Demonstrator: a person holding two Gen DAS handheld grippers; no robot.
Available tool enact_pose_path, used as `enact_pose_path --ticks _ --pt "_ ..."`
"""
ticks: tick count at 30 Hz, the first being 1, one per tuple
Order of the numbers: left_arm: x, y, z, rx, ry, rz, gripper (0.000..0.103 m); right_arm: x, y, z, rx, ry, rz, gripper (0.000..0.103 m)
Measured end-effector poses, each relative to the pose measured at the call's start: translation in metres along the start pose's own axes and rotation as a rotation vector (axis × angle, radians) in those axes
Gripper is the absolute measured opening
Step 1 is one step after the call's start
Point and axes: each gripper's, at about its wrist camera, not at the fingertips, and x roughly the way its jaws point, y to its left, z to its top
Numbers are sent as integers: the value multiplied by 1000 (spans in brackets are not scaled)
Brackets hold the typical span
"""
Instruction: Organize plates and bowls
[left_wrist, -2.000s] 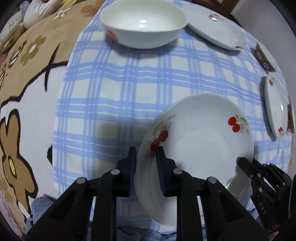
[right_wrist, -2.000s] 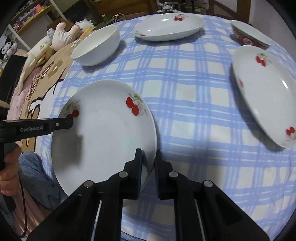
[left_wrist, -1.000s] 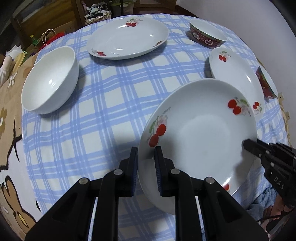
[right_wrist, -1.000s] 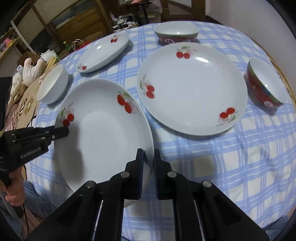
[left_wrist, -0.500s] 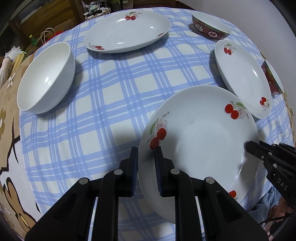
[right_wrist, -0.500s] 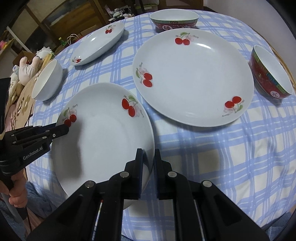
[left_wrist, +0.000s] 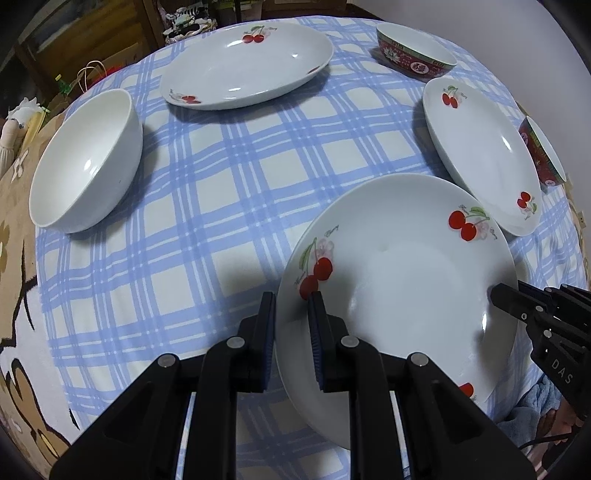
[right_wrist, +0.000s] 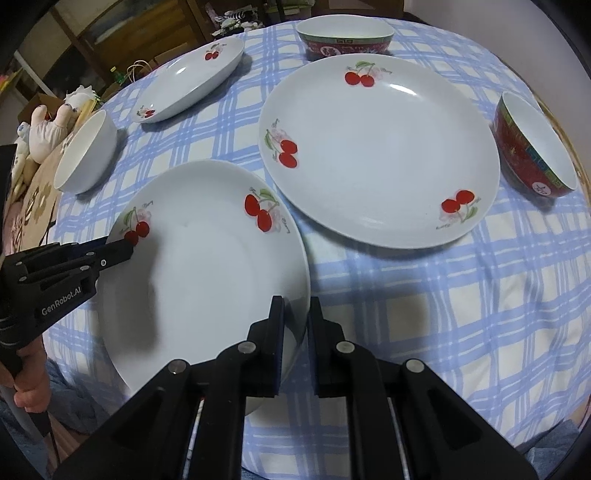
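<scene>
A white cherry plate (left_wrist: 399, 280) is held by both grippers just above the blue checked tablecloth (left_wrist: 221, 206). My left gripper (left_wrist: 291, 306) is shut on its left rim. My right gripper (right_wrist: 295, 310) is shut on its right rim; the plate also shows in the right wrist view (right_wrist: 199, 273). A second cherry plate (right_wrist: 376, 147) lies just beyond it to the right, its near edge close to the held plate. A third cherry plate (left_wrist: 247, 66) lies at the far side. A white bowl (left_wrist: 85, 158) sits at the left.
Two red patterned bowls stand on the table: one at the far side (right_wrist: 343, 37), one at the right edge (right_wrist: 532, 147). A brown floral blanket (left_wrist: 14, 258) and soft toys (right_wrist: 48, 129) lie left of the table. Wooden furniture (left_wrist: 92, 33) stands behind.
Both grippers have carried the held plate from the table's left part toward the right, lowering it close to the second cherry plate. Both stay shut on it.
</scene>
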Motion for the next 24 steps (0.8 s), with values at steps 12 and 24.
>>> enact_pose_path --ticks 12,24 --pt "-9 -2 1 27 -26 27 18 -7 2 1 -22 -16 -34 13" --pt "-38 1 -2 25 -112 105 60 -45 -3 4 -48 -89 -77 29"
